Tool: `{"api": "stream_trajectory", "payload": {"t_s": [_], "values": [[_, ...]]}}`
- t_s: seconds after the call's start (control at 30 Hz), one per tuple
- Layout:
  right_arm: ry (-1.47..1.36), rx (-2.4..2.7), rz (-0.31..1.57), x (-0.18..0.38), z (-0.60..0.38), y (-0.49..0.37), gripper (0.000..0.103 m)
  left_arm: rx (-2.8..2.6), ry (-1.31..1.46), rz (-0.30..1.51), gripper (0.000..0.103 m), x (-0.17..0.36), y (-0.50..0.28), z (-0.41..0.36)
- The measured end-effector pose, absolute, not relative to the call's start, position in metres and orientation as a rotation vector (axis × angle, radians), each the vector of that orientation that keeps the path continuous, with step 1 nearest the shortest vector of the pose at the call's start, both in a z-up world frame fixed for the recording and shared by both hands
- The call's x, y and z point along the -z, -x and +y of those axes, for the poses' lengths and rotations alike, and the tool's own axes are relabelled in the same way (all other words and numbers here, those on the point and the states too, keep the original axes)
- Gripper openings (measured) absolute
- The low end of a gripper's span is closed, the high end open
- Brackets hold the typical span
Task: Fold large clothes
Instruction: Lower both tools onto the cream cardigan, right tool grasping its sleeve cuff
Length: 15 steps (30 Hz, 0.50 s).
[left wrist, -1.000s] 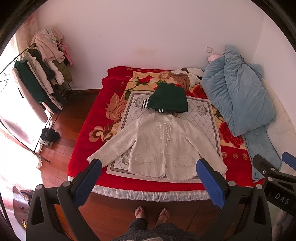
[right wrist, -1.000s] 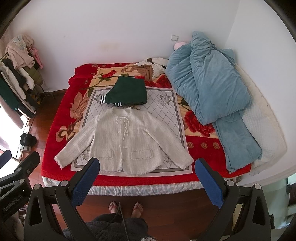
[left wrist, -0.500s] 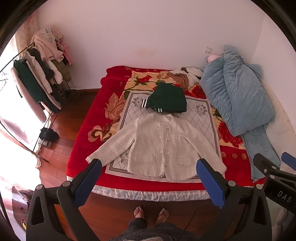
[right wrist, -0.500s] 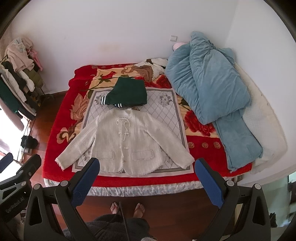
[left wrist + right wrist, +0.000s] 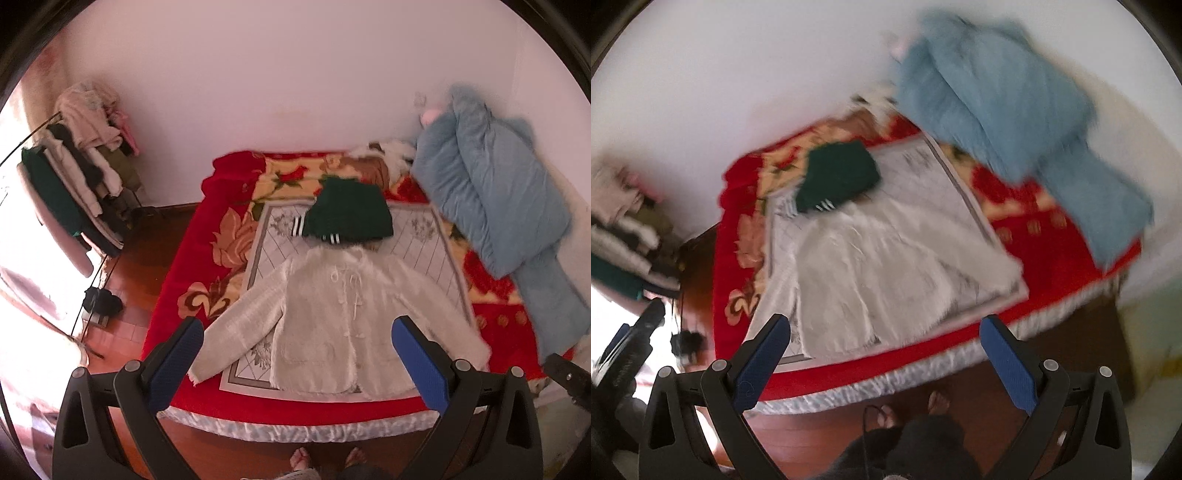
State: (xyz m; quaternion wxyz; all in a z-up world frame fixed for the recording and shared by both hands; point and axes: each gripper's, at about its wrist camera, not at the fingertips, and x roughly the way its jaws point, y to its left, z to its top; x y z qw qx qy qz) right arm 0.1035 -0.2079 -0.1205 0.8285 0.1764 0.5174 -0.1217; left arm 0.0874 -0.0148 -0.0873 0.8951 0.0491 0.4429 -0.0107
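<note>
your left gripper and right gripper gape wide, empty, above the bed's near edge; white jacket flat mid-bed.

Both cameras look from behind their own tool, down and forward across the foot of the bed toward the back wall. The left tool faces the white jacket squarely, level. The right tool view is blurred and tilted, bed slanting. Both share the jacket, the green garment beyond it, and the blue duvet far right.
</note>
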Motion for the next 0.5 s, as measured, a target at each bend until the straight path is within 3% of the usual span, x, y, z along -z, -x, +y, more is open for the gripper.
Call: {"api": "stream_trajectory", "payload": {"t_s": [0.1,0.17,0.23,0.5], "values": [[-0.454,0.330,1.158,0.183,-0.241,-0.109,0.096,0.010,-0.143,0.935,0.103,0.120,-0.100,-0.019],[-0.452,0.389,1.180,0.226,-0.266,-0.099,0.063,-0.005,-0.171,0.946,0.103,0.145,-0.111,-0.028],[-0.497,0.456,1.203,0.276,-0.303,-0.099,0.054,-0.030,-0.207,0.962,0.103,0.176,-0.126,-0.044],[-1.049,0.465,1.215,0.462,-0.442,-0.114,0.063,-0.126,-0.297,1.129,0.103,0.308,-0.189,-0.109]]}}
